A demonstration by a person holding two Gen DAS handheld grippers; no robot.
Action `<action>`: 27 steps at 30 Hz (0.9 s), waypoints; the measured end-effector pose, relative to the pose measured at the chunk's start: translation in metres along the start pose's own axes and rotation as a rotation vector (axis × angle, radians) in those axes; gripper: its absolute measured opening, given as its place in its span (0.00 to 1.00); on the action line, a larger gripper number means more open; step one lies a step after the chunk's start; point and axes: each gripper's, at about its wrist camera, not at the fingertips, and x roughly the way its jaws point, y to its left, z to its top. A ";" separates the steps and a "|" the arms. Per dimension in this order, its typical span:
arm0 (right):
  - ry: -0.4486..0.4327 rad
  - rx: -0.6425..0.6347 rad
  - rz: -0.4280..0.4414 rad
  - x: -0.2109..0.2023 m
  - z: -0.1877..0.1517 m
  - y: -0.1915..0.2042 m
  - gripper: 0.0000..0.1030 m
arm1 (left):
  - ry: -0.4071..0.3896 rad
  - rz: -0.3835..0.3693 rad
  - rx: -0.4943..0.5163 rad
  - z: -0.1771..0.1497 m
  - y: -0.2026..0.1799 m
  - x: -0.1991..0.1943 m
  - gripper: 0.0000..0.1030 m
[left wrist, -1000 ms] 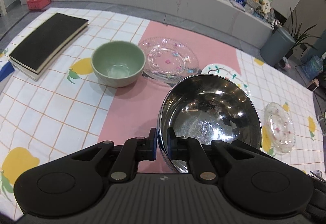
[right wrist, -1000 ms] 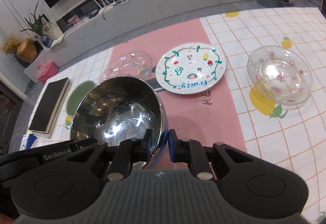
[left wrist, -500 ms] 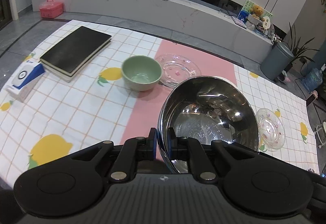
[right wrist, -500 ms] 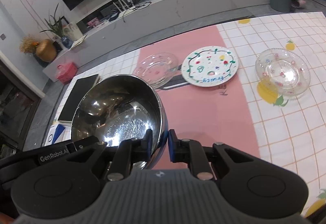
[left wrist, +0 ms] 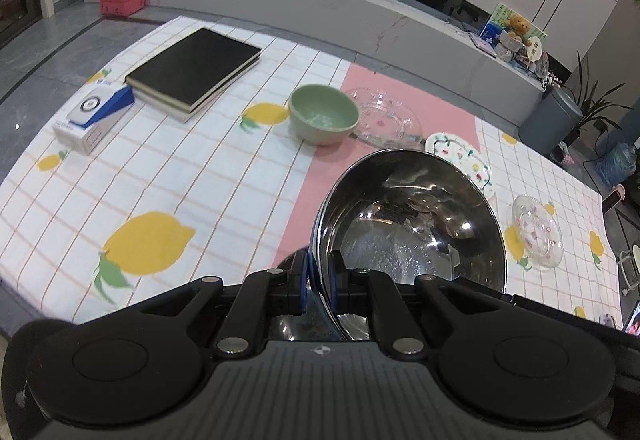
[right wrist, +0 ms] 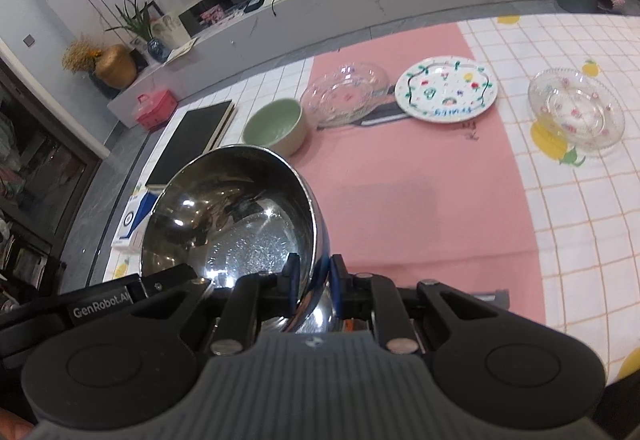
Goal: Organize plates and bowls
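Observation:
A large steel bowl (left wrist: 408,224) (right wrist: 232,216) hangs in the air above the table, held by both grippers. My left gripper (left wrist: 319,276) is shut on its left rim and my right gripper (right wrist: 314,276) is shut on its right rim. Far behind it on the cloth stand a green bowl (left wrist: 323,114) (right wrist: 276,126), a clear glass plate (left wrist: 386,118) (right wrist: 344,94) and a painted white plate (left wrist: 464,160) (right wrist: 446,88). A small clear glass dish (left wrist: 536,234) (right wrist: 576,108) sits to the right.
A black book (left wrist: 192,68) (right wrist: 192,142) and a blue-white box (left wrist: 94,118) (right wrist: 134,220) lie at the table's left. The lemon-print tablecloth (left wrist: 180,180) has a pink middle strip (right wrist: 420,200). A low marble bench (left wrist: 320,8) and a grey bin (left wrist: 552,124) stand beyond.
Both grippers have drawn back and risen with the steel bowl, so the dishes on the table look smaller and farther. More of the table's left side shows.

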 end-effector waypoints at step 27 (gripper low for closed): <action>0.176 -0.014 -0.059 0.037 -0.014 0.000 0.13 | 0.180 0.005 -0.022 -0.020 0.028 0.029 0.13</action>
